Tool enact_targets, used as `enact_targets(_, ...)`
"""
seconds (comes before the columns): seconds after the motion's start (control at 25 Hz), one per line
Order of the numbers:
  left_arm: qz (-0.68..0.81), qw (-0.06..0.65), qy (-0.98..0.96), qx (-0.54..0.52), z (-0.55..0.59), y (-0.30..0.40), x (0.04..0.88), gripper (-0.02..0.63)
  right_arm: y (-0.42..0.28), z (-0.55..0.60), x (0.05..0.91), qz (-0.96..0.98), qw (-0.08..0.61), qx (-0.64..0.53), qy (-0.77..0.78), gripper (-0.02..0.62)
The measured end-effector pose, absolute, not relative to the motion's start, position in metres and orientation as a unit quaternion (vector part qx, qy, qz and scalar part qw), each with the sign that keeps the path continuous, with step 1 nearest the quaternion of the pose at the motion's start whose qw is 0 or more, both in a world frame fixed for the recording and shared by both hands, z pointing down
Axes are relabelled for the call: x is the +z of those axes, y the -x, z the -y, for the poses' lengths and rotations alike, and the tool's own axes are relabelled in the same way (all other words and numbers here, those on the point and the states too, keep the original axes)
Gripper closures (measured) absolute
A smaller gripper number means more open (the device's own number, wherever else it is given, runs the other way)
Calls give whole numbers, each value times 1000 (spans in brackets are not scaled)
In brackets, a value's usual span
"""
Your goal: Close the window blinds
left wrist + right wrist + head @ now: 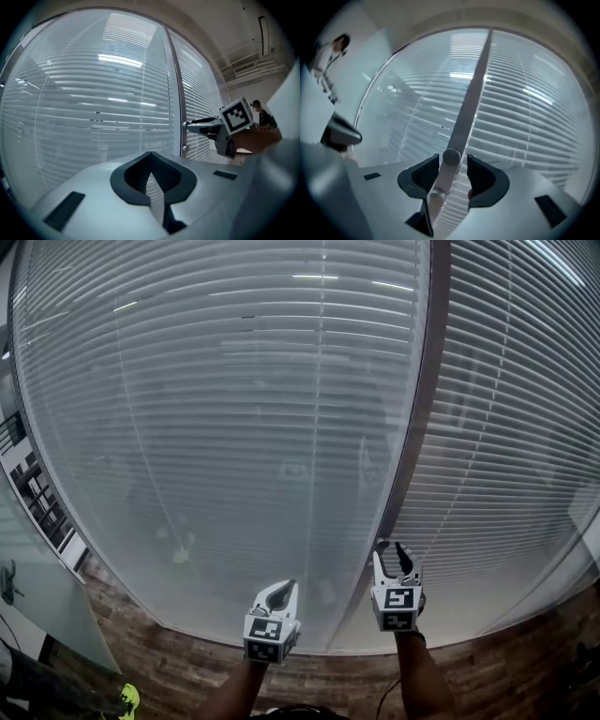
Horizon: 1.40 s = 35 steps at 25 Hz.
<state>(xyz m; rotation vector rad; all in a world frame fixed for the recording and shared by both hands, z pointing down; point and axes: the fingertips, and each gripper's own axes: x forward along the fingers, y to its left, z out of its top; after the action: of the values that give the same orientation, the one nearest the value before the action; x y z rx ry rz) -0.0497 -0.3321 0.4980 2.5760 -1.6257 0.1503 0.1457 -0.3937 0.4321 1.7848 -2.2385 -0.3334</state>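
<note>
Head view: window blinds are shown behind glass across two panes, divided by a dark upright frame post. Left-pane slats appear nearly flat; right-pane slats show dark gaps. L. gripper is held low, just left of the post, facing the blinds. Its jaws are closed together w/ nothing between them. R. gripper is held at the lower part of the post, pointed approx. level. Right gripper view: the jaws are seen wide apart, one on either side of a round knob on the post. No pad is pressed on it. The blinds lie directly beyond both grippers.
</note>
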Motion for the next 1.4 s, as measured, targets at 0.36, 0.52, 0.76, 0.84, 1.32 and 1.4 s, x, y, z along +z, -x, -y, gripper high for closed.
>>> enact_targets(0.36,529,43,-846,44,329,50,494,606,-154,401,435,758,13,3,-652,425)
enact_targets(0.52,533,44,-844,48,329,56,497,606,-155,406,435,760,-12,28,-649,425)
enact_targets(0.76,534,42,-843,45,327,57,495,606,-152,406,430,754,0,0,-657,468)
enact_targets(0.84,535,43,-842,47,327,59,496,606,-150,406,429,753,24,-23,-657,468)
enact_targets(1.32,532,41,-845,47,327,58,496,606,-133,403,434,653,339,-337,-587,469)
enact_targets(1.4,532,40,-845,45,327,58,496,606,-132,403,435,641,360,-358,-576,469)
